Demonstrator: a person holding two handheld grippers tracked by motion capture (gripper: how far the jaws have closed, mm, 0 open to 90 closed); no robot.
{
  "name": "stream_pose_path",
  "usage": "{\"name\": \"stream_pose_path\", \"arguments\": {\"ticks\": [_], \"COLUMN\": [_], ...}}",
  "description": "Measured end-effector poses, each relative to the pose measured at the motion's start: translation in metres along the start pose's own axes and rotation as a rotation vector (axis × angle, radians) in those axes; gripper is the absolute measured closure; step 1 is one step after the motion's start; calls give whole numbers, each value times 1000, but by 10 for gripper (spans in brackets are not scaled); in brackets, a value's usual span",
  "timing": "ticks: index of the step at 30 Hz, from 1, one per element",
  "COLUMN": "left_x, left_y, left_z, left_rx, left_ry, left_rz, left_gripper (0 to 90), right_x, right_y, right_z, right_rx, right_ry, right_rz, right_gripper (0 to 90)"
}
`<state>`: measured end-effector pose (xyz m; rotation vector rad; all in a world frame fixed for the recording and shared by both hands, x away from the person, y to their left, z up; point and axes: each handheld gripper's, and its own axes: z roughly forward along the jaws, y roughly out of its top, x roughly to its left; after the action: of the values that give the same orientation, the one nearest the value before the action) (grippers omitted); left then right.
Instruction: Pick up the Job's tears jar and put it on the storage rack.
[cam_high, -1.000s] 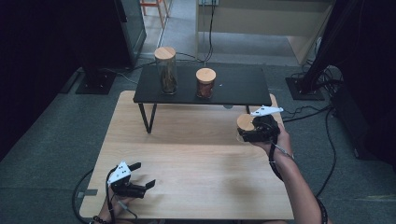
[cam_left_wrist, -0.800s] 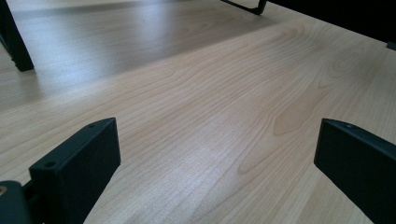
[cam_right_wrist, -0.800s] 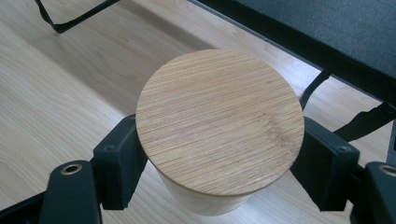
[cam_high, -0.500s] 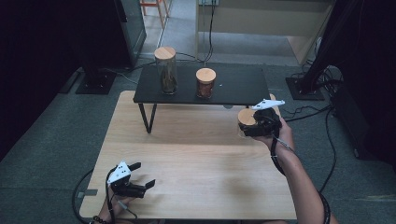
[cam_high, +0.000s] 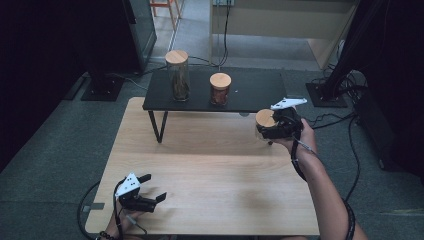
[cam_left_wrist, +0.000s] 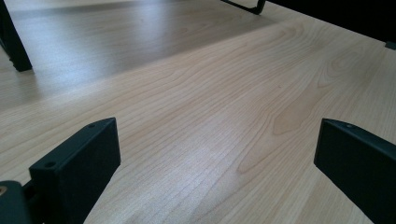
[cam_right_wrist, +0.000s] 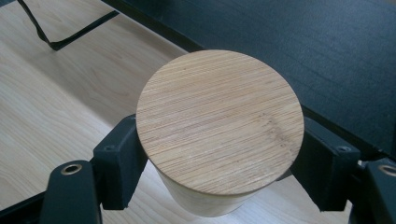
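Note:
A small glass jar with a round bamboo lid (cam_high: 264, 118) hangs above the wooden table (cam_high: 210, 170), just in front of the low black shelf (cam_high: 260, 92). My right gripper (cam_high: 268, 128) is shut on it. In the right gripper view the two black pads (cam_right_wrist: 119, 161) press the jar (cam_right_wrist: 219, 119) just under its lid, with the shelf's edge right behind. My left gripper (cam_high: 156, 187) rests open near the table's front left corner. Between its fingers (cam_left_wrist: 79, 163) lies bare wood.
On the black shelf stand a tall jar (cam_high: 178, 75) and a shorter jar (cam_high: 220, 88), both with bamboo lids; the shelf's right half is bare. One shelf leg (cam_high: 156, 125) stands on the table. Cables trail over the floor at the right.
My right gripper has lifted the jar higher and carried it slightly toward the shelf's right end. The left gripper has stayed in place.

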<state>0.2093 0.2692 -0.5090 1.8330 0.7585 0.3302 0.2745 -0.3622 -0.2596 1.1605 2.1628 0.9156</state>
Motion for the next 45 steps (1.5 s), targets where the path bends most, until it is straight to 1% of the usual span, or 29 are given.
{"name": "stream_pose_path", "arguments": {"ticks": [12,16,21,27,45], "left_x": [0,0,0,1,1], "left_y": [0,0,0,0,1], "left_z": [0,0,0,1,1], "left_rx": [0,2,1,3,4], "left_ry": [-2,-2,-4,-5,-5], "left_rz": [1,2,2,2,4], "left_gripper": [5,5,5,5,5], "right_x": [-2,-4,-6,-10,-22], "right_y": [15,19,25,33,56], "right_z": [-6,-7,-10,-14,-10], "right_rx": [-9,-11,-9,-15,-18], "right_ry": [-7,-7,-11,-8,-19], "right_rz": [-5,1,-8,-2,20], "right_gripper": [253,253,254,253,253]}}
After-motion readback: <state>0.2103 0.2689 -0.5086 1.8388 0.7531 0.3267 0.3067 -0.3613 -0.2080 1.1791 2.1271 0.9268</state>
